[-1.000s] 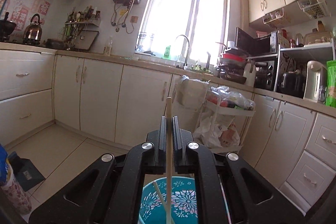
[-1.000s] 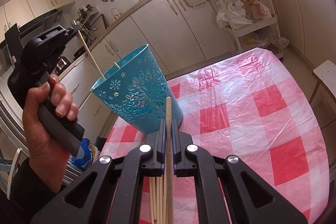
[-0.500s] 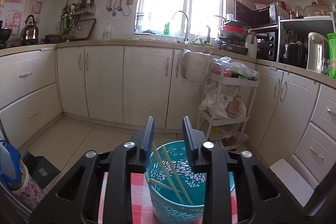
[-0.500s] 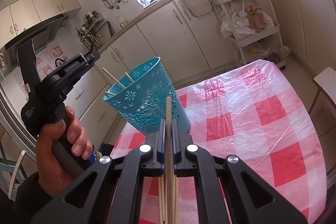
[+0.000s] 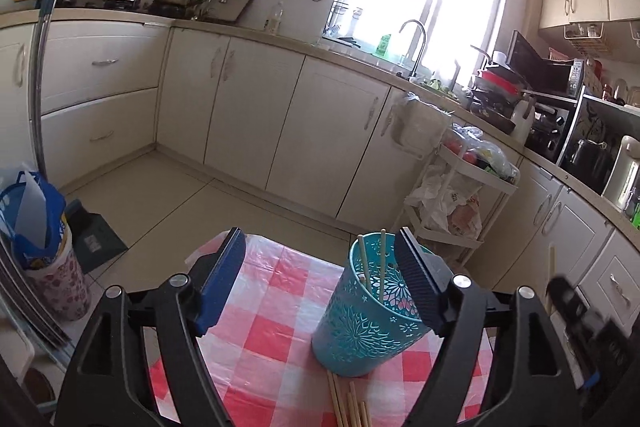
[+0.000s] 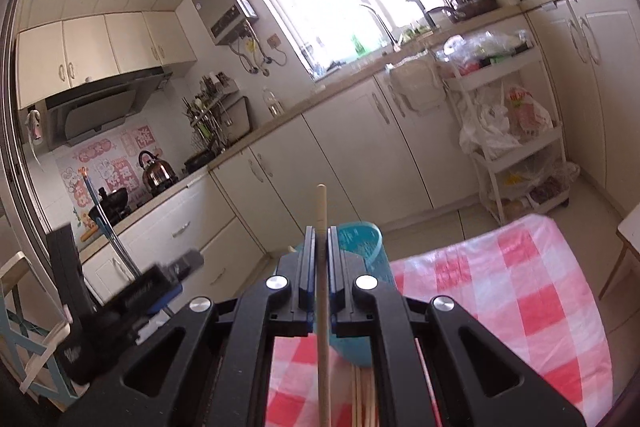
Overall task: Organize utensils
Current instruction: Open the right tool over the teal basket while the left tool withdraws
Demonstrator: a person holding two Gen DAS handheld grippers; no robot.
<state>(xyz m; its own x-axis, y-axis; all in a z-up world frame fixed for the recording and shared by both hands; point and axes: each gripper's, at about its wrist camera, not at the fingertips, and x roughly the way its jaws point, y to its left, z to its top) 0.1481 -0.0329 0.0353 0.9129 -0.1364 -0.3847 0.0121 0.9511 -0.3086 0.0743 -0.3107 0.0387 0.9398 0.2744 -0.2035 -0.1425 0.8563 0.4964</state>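
A blue perforated holder (image 5: pixel 370 311) stands on the red-checked tablecloth (image 5: pixel 272 331) with two chopsticks (image 5: pixel 382 259) upright in it. My left gripper (image 5: pixel 322 259) is open and empty, just above and left of the holder. Several loose chopsticks (image 5: pixel 348 403) lie on the cloth in front of the holder. My right gripper (image 6: pixel 321 239) is shut on a single chopstick (image 6: pixel 321 211), held upright above the table; the holder (image 6: pixel 360 239) shows behind its jaws. The right gripper also appears blurred at the right edge of the left wrist view (image 5: pixel 568 303).
White kitchen cabinets (image 5: pixel 256 107) run along the far wall. A white trolley (image 5: pixel 452 195) with bags stands beyond the table. A chair seat (image 6: pixel 632 227) is at the table's right side. A blue bag (image 5: pixel 32 219) in a bin stands on the floor at left.
My left gripper let go of its chopstick into the holder, opened wide and pulled back. My right gripper lifted its chopstick up off the table.
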